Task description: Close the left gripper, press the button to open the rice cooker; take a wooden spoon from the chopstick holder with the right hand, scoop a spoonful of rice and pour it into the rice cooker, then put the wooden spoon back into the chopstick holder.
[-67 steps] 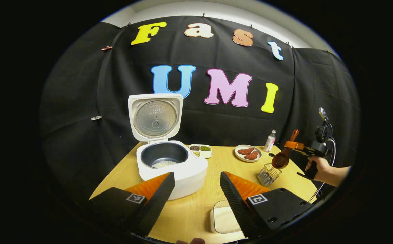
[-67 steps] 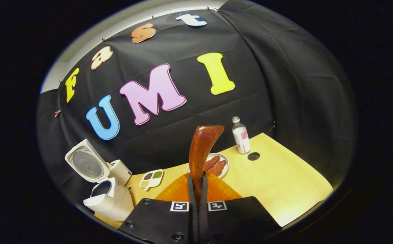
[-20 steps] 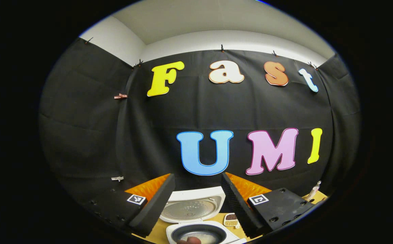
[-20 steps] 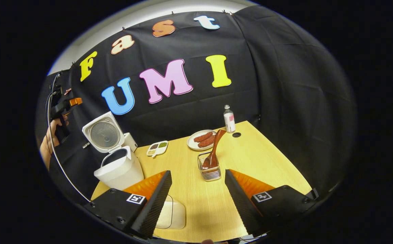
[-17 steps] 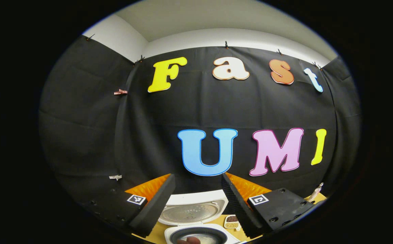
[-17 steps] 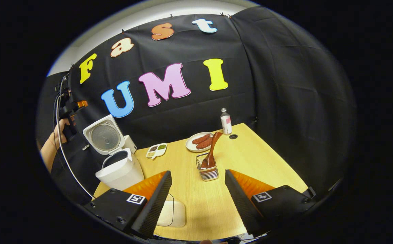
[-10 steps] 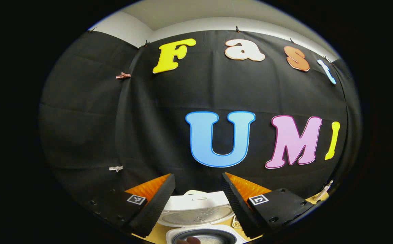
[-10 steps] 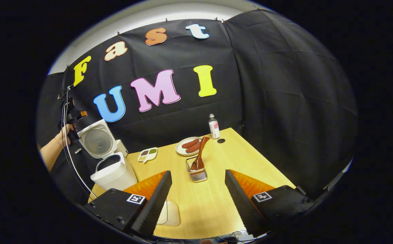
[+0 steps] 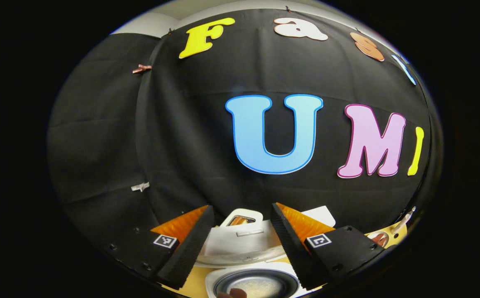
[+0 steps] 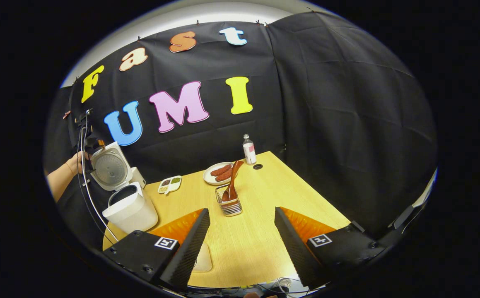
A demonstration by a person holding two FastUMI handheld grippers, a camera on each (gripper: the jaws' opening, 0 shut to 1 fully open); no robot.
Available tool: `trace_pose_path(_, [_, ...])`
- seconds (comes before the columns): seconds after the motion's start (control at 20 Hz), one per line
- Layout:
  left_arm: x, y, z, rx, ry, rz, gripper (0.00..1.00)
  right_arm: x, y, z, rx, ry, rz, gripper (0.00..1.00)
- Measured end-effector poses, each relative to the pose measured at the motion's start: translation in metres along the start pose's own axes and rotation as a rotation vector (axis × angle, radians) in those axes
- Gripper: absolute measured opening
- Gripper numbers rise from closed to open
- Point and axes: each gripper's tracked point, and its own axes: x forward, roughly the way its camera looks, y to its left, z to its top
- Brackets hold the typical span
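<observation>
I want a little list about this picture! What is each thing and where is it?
rice cooker: on the table's left side, lid up, some rice in the pot
wooden spoon: standing in the wire holder, handle up
plate: behind the holder, with reddish food
bottle: at the table's far edge
left tongs: open, up behind the lid
right tongs: open, holding nothing
table: light wood

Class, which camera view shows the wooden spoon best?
The right gripper view: the wooden spoon stands clearly in the chopstick holder on the table. In the left gripper view I cannot make the spoon out.
</observation>
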Motion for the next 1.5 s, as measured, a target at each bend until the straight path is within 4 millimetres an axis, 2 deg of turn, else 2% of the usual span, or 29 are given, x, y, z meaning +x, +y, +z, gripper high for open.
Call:
trace_pose_path(0.15, [-0.024,-0.009,-0.011,0.023,0.018,-0.011,0.99,0.009,0.011,0.006,-0.007,0.004,0.045,0.99])
trace_pose_path(0.35, [-0.062,-0.020,-0.037,-0.012,0.046,-0.024,0.99,0.020,0.022,0.021,-0.026,-0.005,0.111,0.98])
trace_pose_path(0.5, [-0.086,-0.028,-0.061,-0.013,0.080,-0.018,1.00,0.026,0.030,0.027,-0.027,0.004,0.165,0.98])
trace_pose_path(0.6, [-0.099,-0.033,-0.074,-0.019,0.094,-0.011,1.00,0.031,0.029,0.031,-0.051,0.004,0.186,0.99])
trace_pose_path(0.8, [-0.121,-0.042,-0.115,-0.023,0.143,0.013,1.00,0.032,0.032,0.046,-0.075,-0.007,0.223,0.98])
trace_pose_path(1.05, [-0.132,-0.050,-0.165,-0.044,0.239,0.026,1.00,0.032,0.035,0.057,-0.100,-0.016,0.243,0.99])
trace_pose_path(1.2, [-0.132,-0.050,-0.178,-0.040,0.267,0.032,1.00,0.029,0.039,0.060,-0.124,-0.020,0.251,0.99])
trace_pose_path(1.3, [-0.129,-0.052,-0.186,-0.028,0.292,0.029,1.00,0.029,0.040,0.059,-0.136,-0.018,0.256,0.99])
trace_pose_path(1.5, [-0.129,-0.056,-0.224,-0.023,0.394,0.021,1.00,0.026,0.042,0.051,-0.127,-0.005,0.264,0.99])
